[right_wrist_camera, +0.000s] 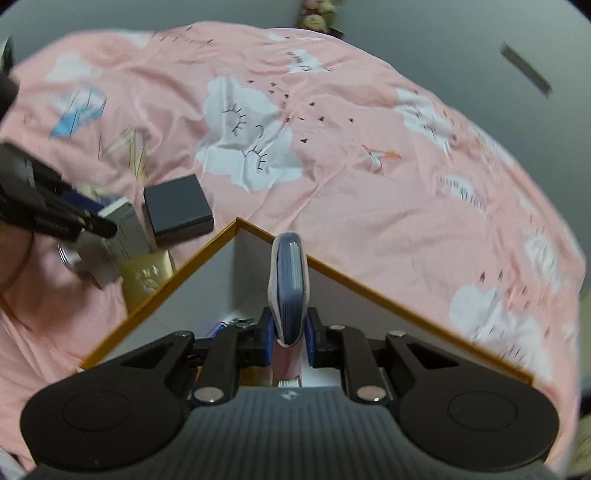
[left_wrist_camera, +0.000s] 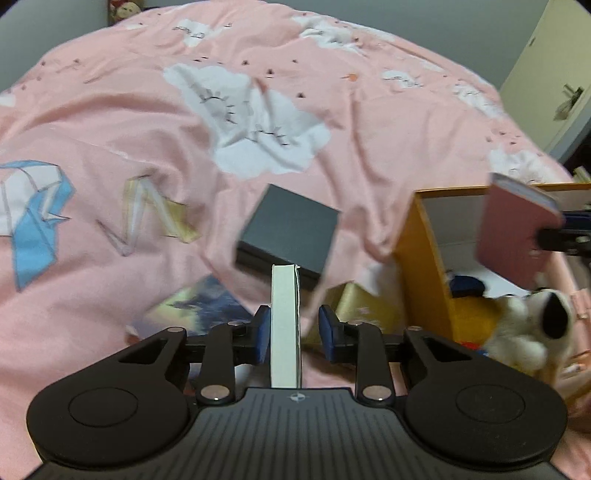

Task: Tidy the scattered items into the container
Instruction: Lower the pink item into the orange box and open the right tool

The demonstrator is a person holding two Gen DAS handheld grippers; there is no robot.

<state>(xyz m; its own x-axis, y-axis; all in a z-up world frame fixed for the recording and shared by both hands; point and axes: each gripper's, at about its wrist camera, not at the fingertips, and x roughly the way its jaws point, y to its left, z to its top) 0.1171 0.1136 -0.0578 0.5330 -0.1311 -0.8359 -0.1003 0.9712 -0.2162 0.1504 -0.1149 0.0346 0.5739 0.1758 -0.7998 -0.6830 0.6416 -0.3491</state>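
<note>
My left gripper [left_wrist_camera: 295, 325] stands over the pink bedspread with an upright white box [left_wrist_camera: 284, 325] between its fingers. The left pad touches the box; the right pad stands a small gap off it. Beyond lie a dark grey box [left_wrist_camera: 291, 229] and a gold box [left_wrist_camera: 362, 306]. My right gripper [right_wrist_camera: 291, 328] is shut on a pink card wallet [right_wrist_camera: 290, 280] with blue leaves, held over the orange-rimmed container [right_wrist_camera: 236, 221]. In the left wrist view that wallet [left_wrist_camera: 517, 229] hangs above the container [left_wrist_camera: 421, 251], which holds a white plush toy [left_wrist_camera: 532, 325].
A picture card [left_wrist_camera: 199, 306] lies on the bedspread [left_wrist_camera: 110, 122] left of my left gripper. A door with a handle [left_wrist_camera: 554, 85] is at the far right. A doll [left_wrist_camera: 125, 9] sits at the bed's far end. The container also holds blue and yellow things.
</note>
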